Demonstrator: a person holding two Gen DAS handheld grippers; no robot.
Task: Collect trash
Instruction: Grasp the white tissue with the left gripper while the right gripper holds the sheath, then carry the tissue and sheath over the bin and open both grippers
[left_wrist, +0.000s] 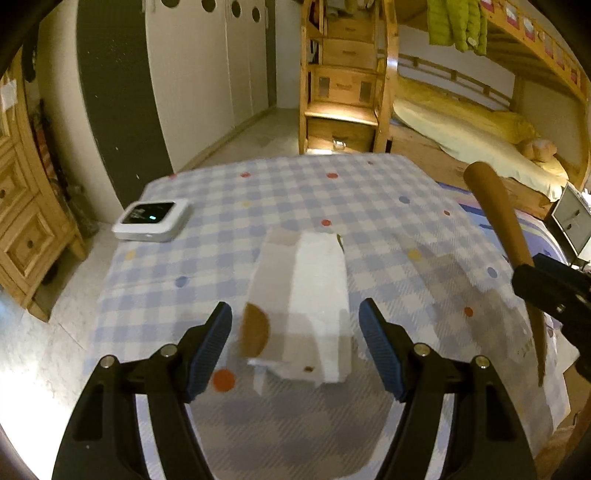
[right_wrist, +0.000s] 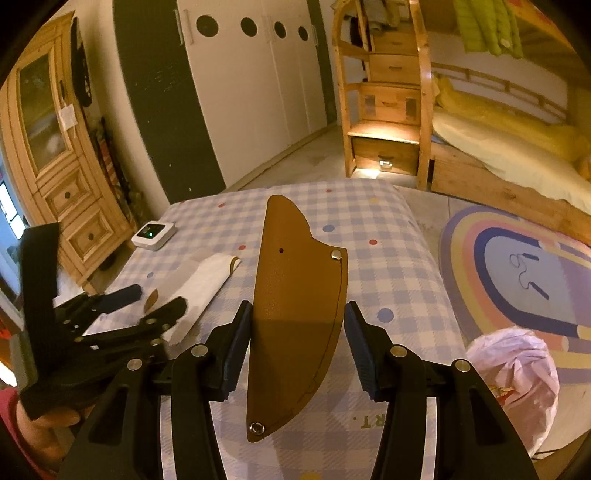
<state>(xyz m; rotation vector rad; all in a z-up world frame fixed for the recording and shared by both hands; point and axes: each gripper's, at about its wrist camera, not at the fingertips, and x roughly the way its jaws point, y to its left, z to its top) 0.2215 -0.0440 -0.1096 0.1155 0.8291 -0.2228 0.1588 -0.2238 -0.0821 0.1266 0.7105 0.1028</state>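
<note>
A flat white and grey paper wrapper (left_wrist: 317, 295) with a brown patch lies on the checked tablecloth (left_wrist: 332, 195). My left gripper (left_wrist: 295, 314) hovers over its near end, open, with a blue pad on each side and neither touching it. The right wrist view shows the same wrapper (right_wrist: 207, 280) and the left gripper (right_wrist: 157, 301) at the left. My right gripper (right_wrist: 298, 310) is shut on a brown leather sheath (right_wrist: 295, 277) and holds it upright above the table. From the left wrist view, the sheath (left_wrist: 495, 214) and the right gripper (left_wrist: 546, 288) are at the right edge.
A white device with a green light (left_wrist: 151, 219) sits at the table's far left corner. A pink plastic bag (right_wrist: 517, 373) rests on the floor at the right, by a striped rug (right_wrist: 517, 266). A wooden cabinet (right_wrist: 66, 177) stands left, with a bunk bed (right_wrist: 498, 155) behind.
</note>
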